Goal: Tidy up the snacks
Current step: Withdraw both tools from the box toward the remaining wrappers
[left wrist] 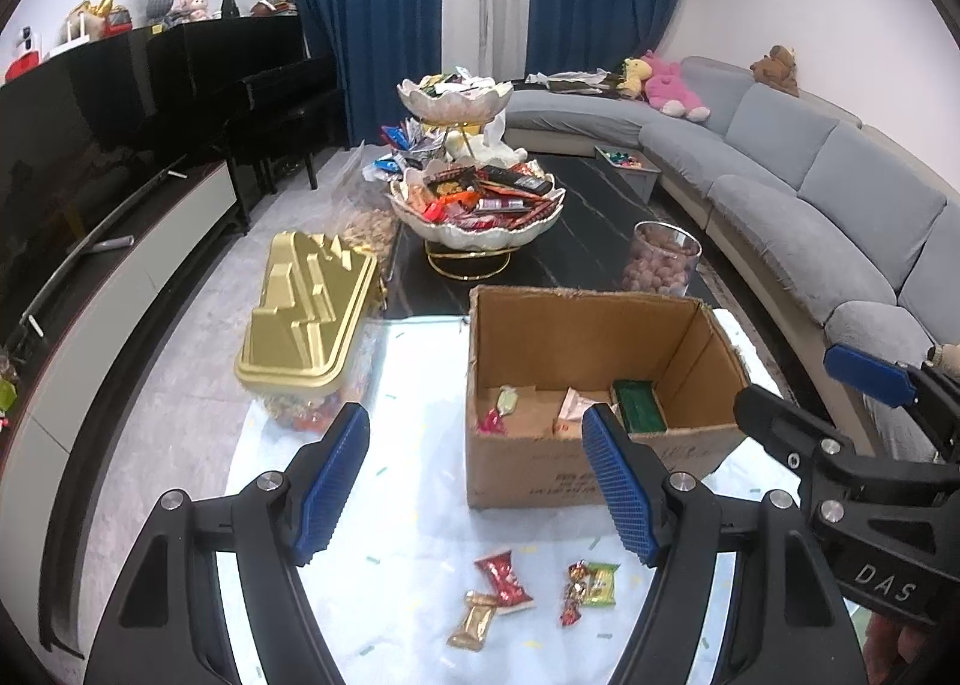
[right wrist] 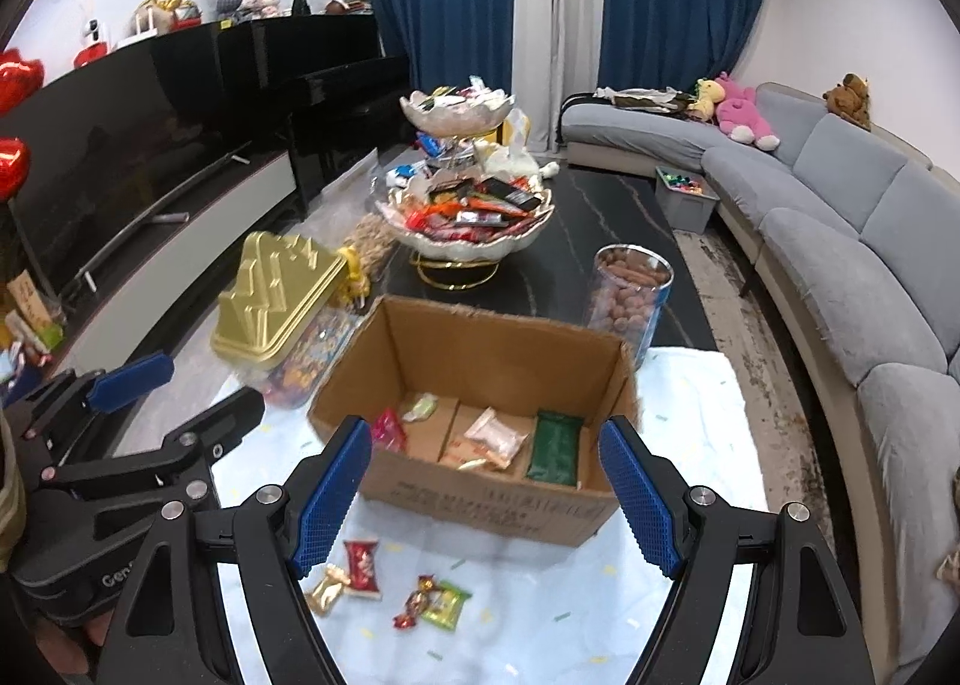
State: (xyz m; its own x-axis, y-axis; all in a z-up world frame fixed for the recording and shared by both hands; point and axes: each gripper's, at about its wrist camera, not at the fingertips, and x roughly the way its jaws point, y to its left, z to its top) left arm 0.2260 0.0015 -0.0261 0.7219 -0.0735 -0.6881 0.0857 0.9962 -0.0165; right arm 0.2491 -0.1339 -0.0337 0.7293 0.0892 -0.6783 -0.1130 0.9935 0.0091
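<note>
An open cardboard box (left wrist: 540,331) (right wrist: 480,349) stands on the pale cloth. Inside lie a green packet (right wrist: 555,445), a pink-white packet (right wrist: 495,436), a pink packet (right wrist: 387,430) and a pale candy (right wrist: 420,406). In front of the box lie a red packet (left wrist: 504,580) (right wrist: 362,565), a gold packet (left wrist: 474,619) (right wrist: 327,589), a twisted candy (left wrist: 573,595) (right wrist: 414,601) and a green packet (left wrist: 600,583) (right wrist: 444,604). My left gripper (left wrist: 477,481) (right wrist: 174,397) hovers open above them with nothing between its fingers. My right gripper (right wrist: 486,499) (left wrist: 828,397) is beside it, also open with nothing in it.
A gold-lidded candy container (left wrist: 306,313) stands left of the box. Behind it are a two-tier bowl stand (left wrist: 480,205) heaped with snacks and a clear jar of nuts (left wrist: 660,265). A grey sofa (left wrist: 810,193) curves along the right, and a TV unit (left wrist: 120,265) runs along the left.
</note>
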